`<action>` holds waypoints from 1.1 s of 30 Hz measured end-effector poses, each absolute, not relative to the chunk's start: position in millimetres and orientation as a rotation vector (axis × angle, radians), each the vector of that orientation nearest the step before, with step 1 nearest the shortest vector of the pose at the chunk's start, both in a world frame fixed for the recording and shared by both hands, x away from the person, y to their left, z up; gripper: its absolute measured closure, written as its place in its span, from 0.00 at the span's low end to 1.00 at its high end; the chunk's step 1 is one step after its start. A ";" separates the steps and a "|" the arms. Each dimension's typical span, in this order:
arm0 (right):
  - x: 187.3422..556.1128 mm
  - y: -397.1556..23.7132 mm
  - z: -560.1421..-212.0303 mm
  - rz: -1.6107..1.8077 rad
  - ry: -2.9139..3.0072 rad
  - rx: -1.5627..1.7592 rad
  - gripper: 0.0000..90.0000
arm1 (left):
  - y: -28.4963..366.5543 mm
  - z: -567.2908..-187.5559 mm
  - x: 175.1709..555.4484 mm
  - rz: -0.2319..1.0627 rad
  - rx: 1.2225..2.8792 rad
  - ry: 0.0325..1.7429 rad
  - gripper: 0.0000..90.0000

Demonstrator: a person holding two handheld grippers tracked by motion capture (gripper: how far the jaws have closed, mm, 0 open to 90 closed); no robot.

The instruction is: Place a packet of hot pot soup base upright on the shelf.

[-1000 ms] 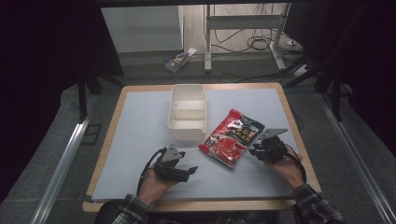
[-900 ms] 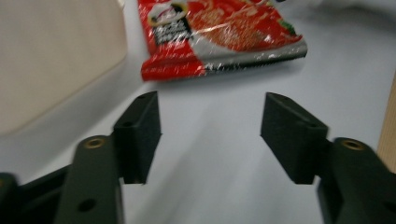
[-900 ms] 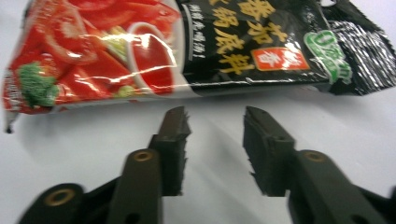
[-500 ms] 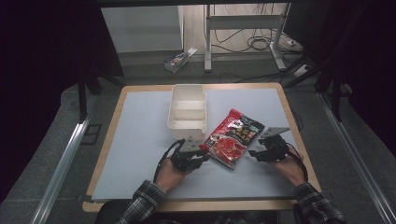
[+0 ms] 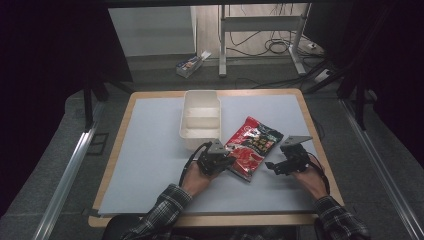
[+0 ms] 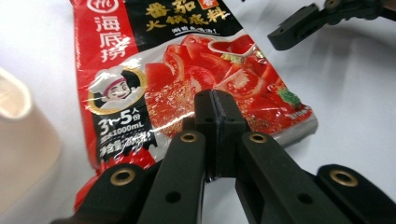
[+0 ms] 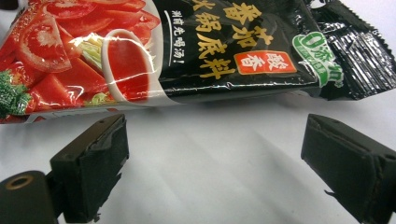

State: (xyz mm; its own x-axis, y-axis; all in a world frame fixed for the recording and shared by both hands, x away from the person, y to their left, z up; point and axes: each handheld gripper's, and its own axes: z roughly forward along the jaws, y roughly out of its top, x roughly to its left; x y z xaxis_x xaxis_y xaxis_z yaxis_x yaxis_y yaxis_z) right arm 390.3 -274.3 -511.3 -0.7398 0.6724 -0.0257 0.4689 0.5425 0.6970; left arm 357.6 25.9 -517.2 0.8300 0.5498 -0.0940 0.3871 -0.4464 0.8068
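Between closed left tongs (image 6: 215,105) and wide right tongs (image 7: 212,161), red-black pouch (image 5: 252,146) marked "3~5人份 1000mL".

Sauce packet (image 6: 187,74) was glossy, crinkled plastic film. Bin (image 5: 201,119) beside packet looked matt cream plastic. Gripper jaws were matt black; table mat (image 5: 145,165) smooth, pale.

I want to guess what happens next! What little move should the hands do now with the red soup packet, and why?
Probably the right gripper should slide forward to the red packet. Its fingers stand wide apart, with the packet's edge just ahead and bare table between them. The left gripper is shut and sits over the packet's other side, so the right one looks better placed to grab it, perhaps for the white bin.
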 end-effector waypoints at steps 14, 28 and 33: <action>391.0 -273.1 -516.2 0.955 2.524 0.951 0.04 | 20.1 -528.8 353.9 0.241 2.120 0.716 1.00; 389.6 -275.1 -515.0 0.962 2.542 0.956 0.04 | 23.3 -536.2 340.9 0.275 2.142 0.710 1.00; 386.5 -272.9 -511.8 0.966 2.547 0.935 0.04 | 24.0 -538.6 339.8 0.273 2.140 0.711 1.00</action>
State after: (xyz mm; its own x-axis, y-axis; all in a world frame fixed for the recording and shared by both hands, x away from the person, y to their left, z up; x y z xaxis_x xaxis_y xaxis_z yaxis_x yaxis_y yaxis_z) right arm 386.5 -272.9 -511.8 -0.7589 0.6511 -0.0148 0.4775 0.5717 0.6671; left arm 339.8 24.0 -538.6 0.8153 0.5767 -0.0529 0.3928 -0.4836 0.7822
